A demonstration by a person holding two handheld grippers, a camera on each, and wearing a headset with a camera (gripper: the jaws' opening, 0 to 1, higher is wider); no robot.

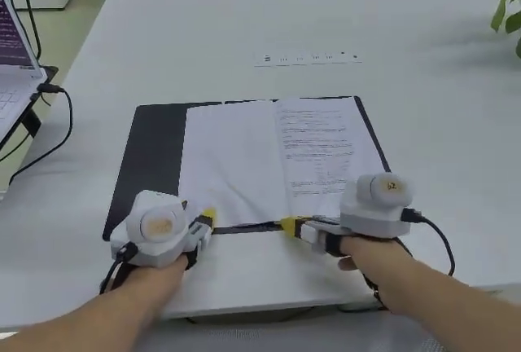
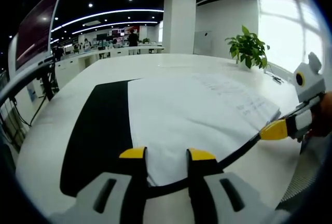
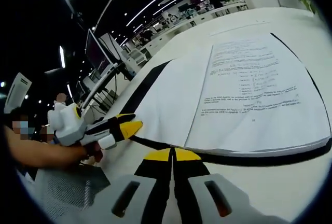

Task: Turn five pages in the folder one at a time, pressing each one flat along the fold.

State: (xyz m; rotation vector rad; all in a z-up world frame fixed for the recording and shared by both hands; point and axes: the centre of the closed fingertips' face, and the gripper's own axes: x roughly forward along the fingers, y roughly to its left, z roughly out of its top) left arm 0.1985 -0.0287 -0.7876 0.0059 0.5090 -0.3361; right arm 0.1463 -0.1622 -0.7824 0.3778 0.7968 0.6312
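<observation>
Page txt point(image 1: 317, 152) too small; laptop point(image 1: 12, 50) cut off.

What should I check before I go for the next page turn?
1. The folder lies open and flat on the table: ok.
2. The blank page on the left is flat along the fold: ok, as far as the head view shows.
3. The printed page on the right is flat, with its near edge free to take: ok.
4. The left gripper is open and empty at the folder's near edge: ok.
5. The right gripper is ready to pinch: not ok. It is shut and empty by the foot of the fold, so open it first.
6. Count of pages turned so far: cannot tell.
</observation>
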